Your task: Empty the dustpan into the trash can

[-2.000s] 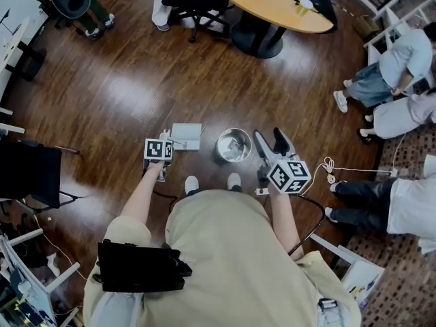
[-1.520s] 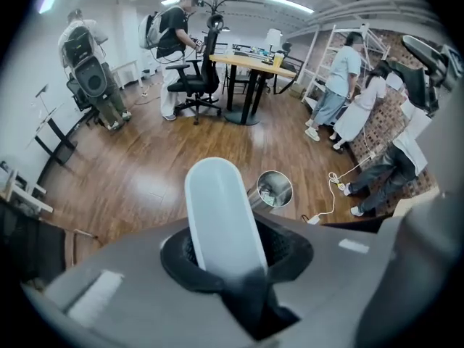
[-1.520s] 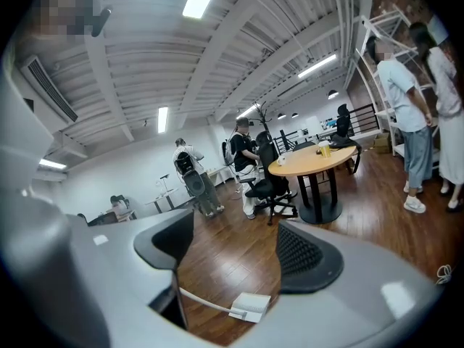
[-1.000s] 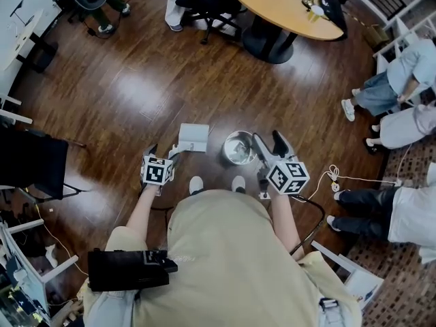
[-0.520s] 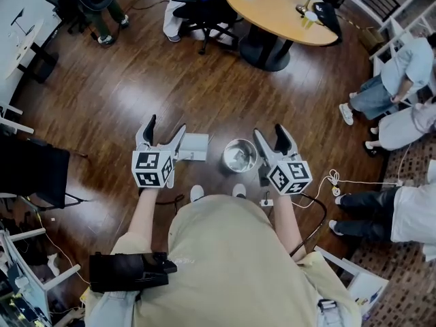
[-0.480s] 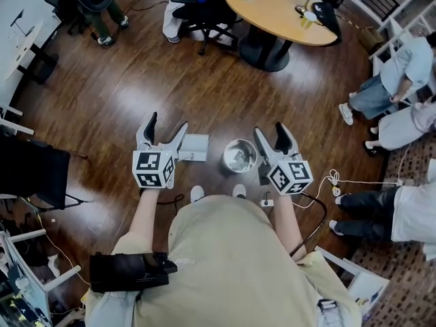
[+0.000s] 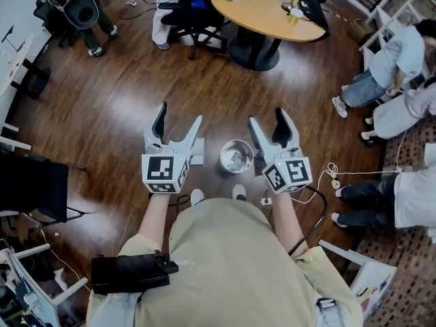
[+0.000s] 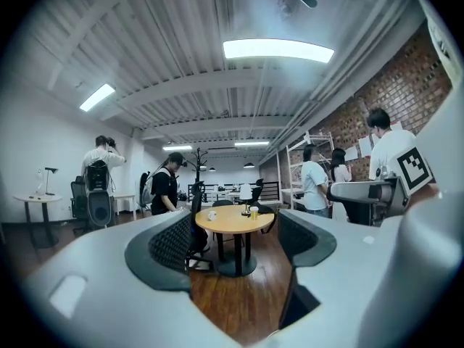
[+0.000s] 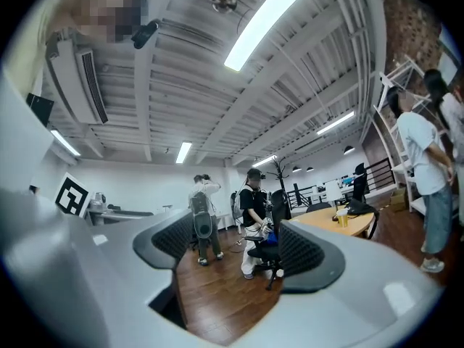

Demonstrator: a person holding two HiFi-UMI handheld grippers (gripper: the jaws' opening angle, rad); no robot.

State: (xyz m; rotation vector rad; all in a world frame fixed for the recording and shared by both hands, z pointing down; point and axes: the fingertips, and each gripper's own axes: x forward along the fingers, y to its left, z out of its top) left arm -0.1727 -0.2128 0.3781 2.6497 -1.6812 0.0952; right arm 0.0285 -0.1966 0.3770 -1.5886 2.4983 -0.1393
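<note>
Left tongs, just narrowing, and right tongs have risen over the wood floor, spread and empty.

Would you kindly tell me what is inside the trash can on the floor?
Inside the trash can, a pale, crumpled-looking patch lies at the bottom, but it is too small to identify. The right claw covers the right rim, so that side of the inside is hidden.
</note>
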